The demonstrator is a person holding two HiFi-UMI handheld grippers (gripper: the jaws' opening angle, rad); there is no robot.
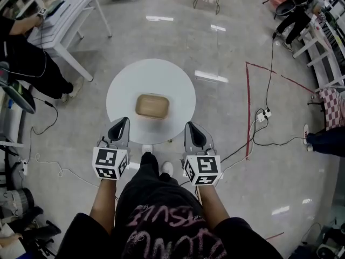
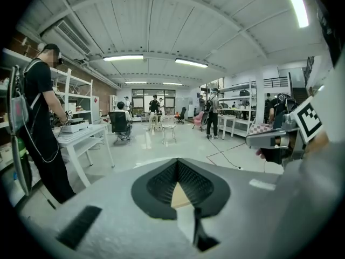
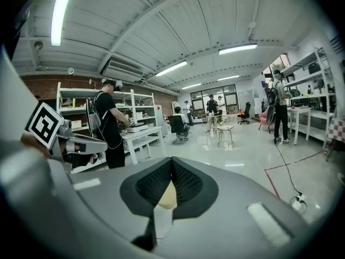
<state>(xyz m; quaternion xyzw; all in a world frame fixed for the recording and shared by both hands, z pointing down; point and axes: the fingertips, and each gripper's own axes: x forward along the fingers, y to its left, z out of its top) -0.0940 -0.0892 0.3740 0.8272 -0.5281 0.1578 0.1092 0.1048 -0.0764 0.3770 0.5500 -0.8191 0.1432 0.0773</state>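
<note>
left tongs (image 1: 122, 122) and right tongs (image 1: 192, 126) are hovering clenched, empty, at counter (image 1: 124, 85) edge, their bodies hiding most of tan tray (image 1: 152, 106) in gripper views.

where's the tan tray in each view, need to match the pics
Head view: the tan tray sits mid-frame on the round white table.
Left gripper view: only a tan sliver low centre, through the gap behind the shut jaws; probably it.
Right gripper view: the same, a tan patch low centre.
Shared landmark: the person in black at the white desk, on the left in all three.
</note>
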